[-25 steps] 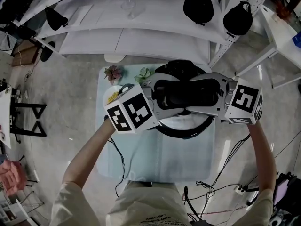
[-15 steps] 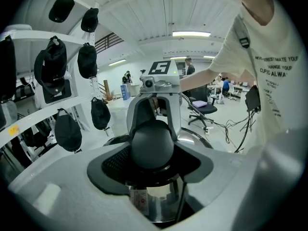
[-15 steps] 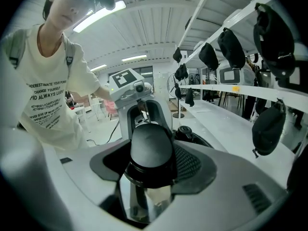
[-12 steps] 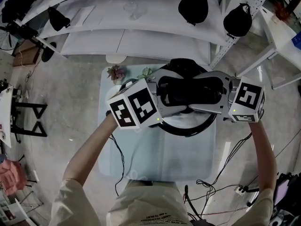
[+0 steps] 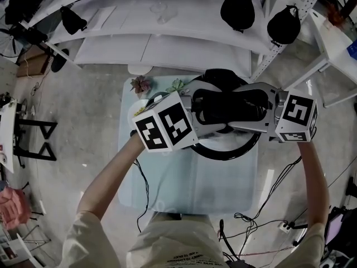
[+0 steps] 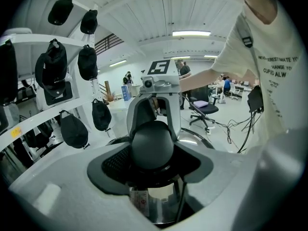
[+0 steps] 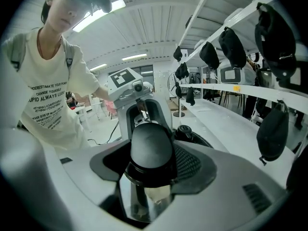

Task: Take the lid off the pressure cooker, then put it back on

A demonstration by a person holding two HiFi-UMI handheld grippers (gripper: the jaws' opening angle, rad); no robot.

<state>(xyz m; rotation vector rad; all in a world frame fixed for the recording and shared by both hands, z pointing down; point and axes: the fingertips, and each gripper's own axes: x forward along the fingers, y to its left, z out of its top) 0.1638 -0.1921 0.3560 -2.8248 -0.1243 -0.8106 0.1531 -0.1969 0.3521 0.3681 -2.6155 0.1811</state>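
Note:
The pressure cooker lid's black handle is caught between my two grippers, which meet it from opposite sides. My left gripper comes in from the left and my right gripper from the right. In the left gripper view the rounded black handle fills the gap between the jaws, with shiny steel under it. The right gripper view shows the same handle seated between its jaws. The cooker's black-rimmed body stands on the table just below them.
The cooker stands on a pale table. Two small plants and a plate of yellow food sit at its far left. White shelves behind carry black caps. Cables lie on the floor at right.
Both grippers and the handle between them have edged slightly right and farther away in the head view. The hold looks the same.

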